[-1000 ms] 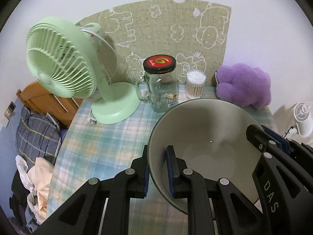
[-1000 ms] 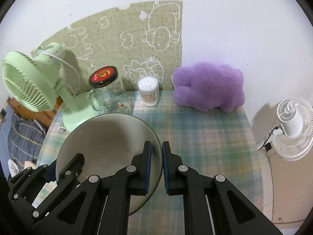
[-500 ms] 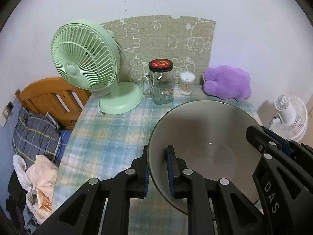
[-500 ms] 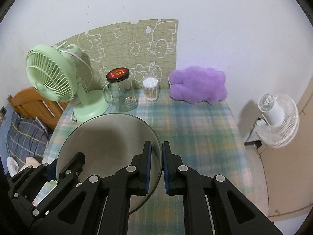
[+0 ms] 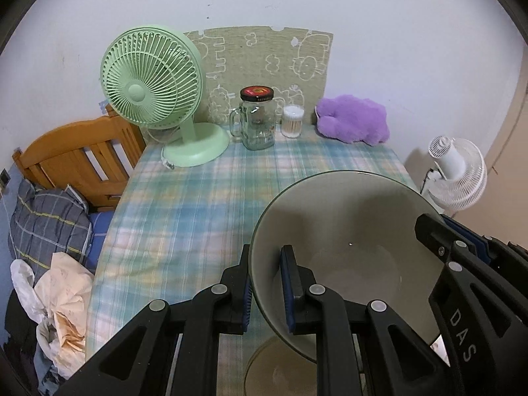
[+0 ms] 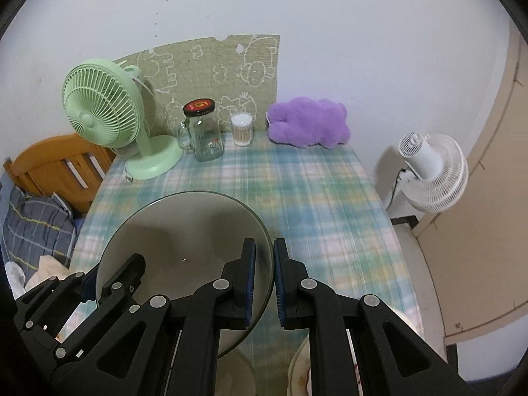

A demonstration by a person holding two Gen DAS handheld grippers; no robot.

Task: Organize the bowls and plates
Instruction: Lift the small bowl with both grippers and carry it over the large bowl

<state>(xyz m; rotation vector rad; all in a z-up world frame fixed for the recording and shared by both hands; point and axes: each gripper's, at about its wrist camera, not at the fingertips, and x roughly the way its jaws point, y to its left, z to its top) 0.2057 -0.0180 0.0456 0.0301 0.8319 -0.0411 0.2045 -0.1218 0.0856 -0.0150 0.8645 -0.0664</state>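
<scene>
Checked cloth in pale blue and green is covering the table (image 5: 198,204) you are working over, which is standing against a white wall with a cartoon-printed mat (image 5: 264,62) propped behind it. Along the far edge a mint-green desk fan (image 5: 150,81) is facing you, with a handled glass jar (image 5: 257,118) under a red and black lid beside it, then a tub of cotton swabs (image 5: 292,121) and a purple plush toy (image 5: 353,120). Off the right side a white fan (image 6: 432,171) is standing on the floor; off the left a wooden bed frame (image 5: 76,161) and rumpled bedding (image 5: 46,221) are showing.

You are holding one large grey bowl (image 5: 346,241) between both tools, tilted and lifted clear of the cloth over the near part of the table. Your left gripper (image 5: 265,283) is pinching the bowl's left rim, one pad outside the wall and one inside. Your right gripper (image 6: 263,283) is clamping the opposite rim the same way, jaws nearly together on the thin edge.

Under the bowl, at the bottom of both views, more pale dishware (image 5: 280,373) is peeking out, too hidden to say what kind.
</scene>
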